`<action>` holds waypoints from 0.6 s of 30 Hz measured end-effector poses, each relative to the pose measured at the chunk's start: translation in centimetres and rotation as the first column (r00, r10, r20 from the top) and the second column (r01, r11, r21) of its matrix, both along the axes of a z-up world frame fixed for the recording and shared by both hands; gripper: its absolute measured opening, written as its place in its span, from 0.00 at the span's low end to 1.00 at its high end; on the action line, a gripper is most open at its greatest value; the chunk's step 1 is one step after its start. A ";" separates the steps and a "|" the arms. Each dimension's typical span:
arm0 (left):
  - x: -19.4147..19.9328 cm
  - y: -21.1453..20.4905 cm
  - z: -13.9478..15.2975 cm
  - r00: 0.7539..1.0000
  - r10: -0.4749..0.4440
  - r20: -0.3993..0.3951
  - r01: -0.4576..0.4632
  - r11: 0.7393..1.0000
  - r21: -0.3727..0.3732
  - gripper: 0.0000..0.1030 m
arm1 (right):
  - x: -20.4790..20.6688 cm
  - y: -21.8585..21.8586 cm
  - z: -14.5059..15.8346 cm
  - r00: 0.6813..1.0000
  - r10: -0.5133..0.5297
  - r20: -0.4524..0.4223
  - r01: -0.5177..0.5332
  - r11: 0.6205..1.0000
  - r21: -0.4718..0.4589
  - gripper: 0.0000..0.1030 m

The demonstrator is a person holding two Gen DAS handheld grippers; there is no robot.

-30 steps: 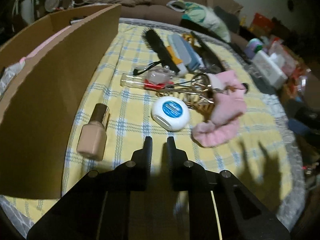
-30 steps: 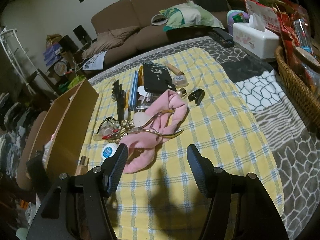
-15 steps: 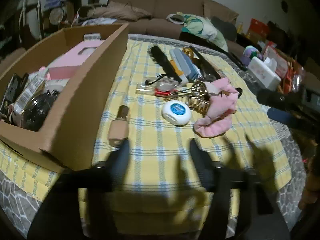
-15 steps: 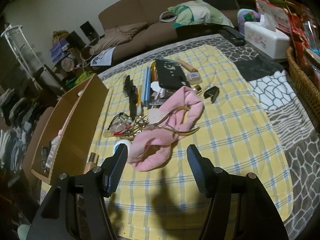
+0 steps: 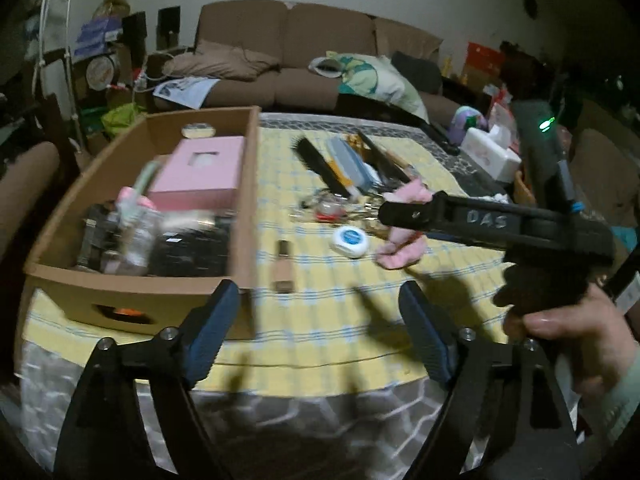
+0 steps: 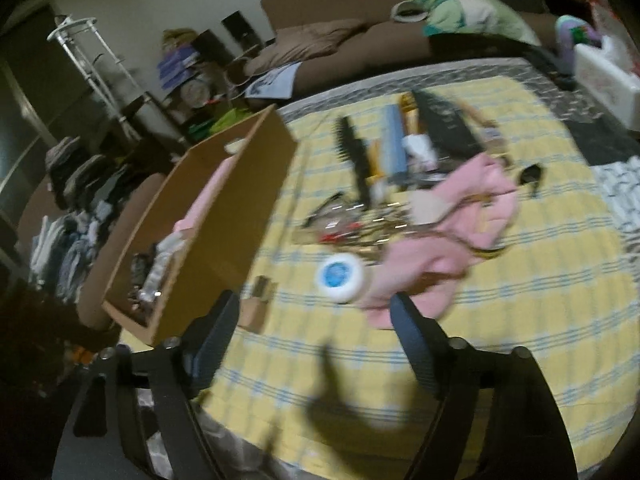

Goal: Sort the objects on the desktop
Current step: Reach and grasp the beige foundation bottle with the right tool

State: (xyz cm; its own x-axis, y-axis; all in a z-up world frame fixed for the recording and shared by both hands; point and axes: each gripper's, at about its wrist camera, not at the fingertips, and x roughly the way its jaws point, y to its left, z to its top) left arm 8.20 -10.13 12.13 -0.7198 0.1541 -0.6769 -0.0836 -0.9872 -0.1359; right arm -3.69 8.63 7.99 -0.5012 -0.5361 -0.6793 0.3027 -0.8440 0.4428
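Both grippers hover over a yellow checked cloth [image 5: 320,312] strewn with small objects. My left gripper [image 5: 320,328] has its jaws opening, nothing between them. It hangs above the near table edge, short of a beige foundation bottle [image 5: 283,268] and a white round tin [image 5: 350,240] with a blue label. My right gripper [image 6: 316,320] also has its jaws opening, empty. The tin [image 6: 340,276] and a pink cloth [image 6: 452,240] lie just beyond its fingertips. An open cardboard box [image 5: 244,184] at the left holds a pink box [image 5: 200,176] and bottles.
A black brush [image 6: 352,148], a blue case [image 6: 394,140], gold scissors and other clutter lie in the middle of the cloth. A black clip [image 6: 530,176] sits to the right. A tissue box [image 5: 492,152] stands far right, a brown sofa [image 5: 288,40] behind. A hand [image 5: 560,328] holds the right tool.
My left gripper went from shut to wide open and pulled back and up, so the box's inside shows. The right gripper widened and swung left toward the tin.
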 end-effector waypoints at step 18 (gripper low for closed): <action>-1.0 -10.4 1.3 0.996 0.073 0.057 -0.080 0.988 0.134 0.85 | -4.5 -10.0 -6.4 0.975 -0.022 0.222 0.003 0.996 0.085 0.67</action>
